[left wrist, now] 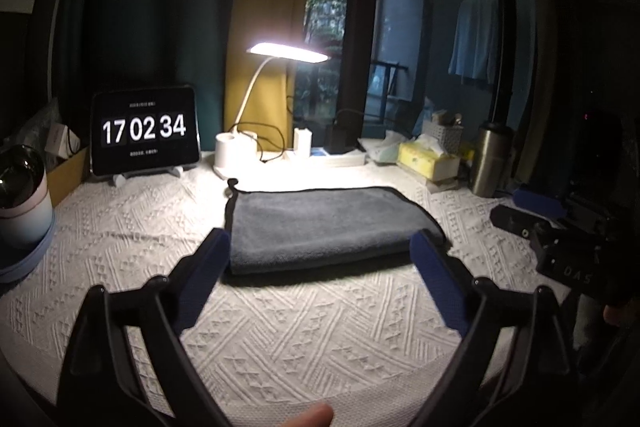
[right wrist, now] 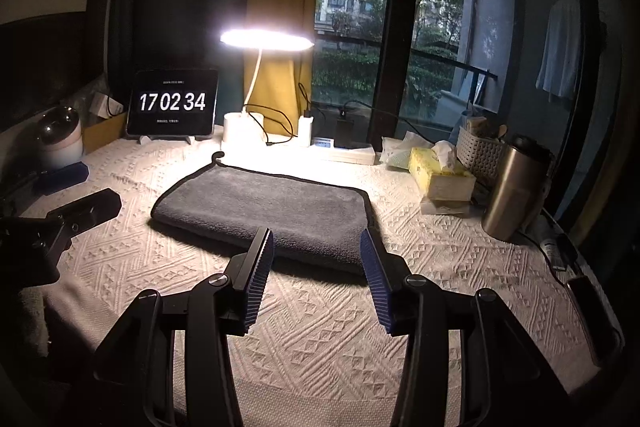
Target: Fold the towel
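Lamplit white textured tablecloth (left wrist: 320, 327), grey towel (left wrist: 328, 227) lying folded flat at its middle.
I see my left gripper (left wrist: 320, 259) spread wide and my right gripper (right wrist: 316, 247) parted, both empty, just short of the towel's near edge, below the desk lamp (right wrist: 266, 41).

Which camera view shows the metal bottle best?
The right wrist view: the metal bottle stands lit beside the tissue box. In the left wrist view it is smaller, darker and near the shadowed edge.
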Available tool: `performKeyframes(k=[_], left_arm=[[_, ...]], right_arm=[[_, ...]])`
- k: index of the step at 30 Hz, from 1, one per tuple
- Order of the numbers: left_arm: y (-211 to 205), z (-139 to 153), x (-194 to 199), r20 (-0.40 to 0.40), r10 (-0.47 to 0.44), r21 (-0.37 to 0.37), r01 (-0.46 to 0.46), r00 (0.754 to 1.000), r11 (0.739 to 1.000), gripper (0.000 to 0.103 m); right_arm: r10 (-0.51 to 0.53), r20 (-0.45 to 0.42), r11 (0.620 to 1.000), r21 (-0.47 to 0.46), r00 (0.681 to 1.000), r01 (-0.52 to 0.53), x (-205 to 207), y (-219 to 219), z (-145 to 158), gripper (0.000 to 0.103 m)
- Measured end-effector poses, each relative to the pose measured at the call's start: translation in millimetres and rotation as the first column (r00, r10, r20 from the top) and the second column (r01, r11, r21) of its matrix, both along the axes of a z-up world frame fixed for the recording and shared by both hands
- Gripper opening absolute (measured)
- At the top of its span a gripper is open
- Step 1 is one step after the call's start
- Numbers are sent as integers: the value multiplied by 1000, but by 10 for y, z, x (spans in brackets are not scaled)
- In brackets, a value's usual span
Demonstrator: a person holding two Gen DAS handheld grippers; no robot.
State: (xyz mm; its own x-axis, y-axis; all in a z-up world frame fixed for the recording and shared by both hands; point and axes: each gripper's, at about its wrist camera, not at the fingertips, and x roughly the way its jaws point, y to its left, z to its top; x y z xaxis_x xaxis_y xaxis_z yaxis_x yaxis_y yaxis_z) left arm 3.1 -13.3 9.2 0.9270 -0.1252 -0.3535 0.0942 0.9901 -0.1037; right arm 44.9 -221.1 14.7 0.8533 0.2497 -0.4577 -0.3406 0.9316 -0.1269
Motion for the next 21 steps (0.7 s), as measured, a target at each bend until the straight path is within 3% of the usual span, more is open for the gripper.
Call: performKeyframes(k=[10, 21], left_arm=[[-19, -16, -283, 102, -25, 21, 23, 994, 1000, 93], [48, -36, -487, 139, 12, 15, -14, 990, 1000, 93]], right_arm=[[31, 24, 999, 7, 999, -31, -163, 57, -60, 53], [-6, 116, 999, 35, 993, 2, -428, -9, -87, 55]])
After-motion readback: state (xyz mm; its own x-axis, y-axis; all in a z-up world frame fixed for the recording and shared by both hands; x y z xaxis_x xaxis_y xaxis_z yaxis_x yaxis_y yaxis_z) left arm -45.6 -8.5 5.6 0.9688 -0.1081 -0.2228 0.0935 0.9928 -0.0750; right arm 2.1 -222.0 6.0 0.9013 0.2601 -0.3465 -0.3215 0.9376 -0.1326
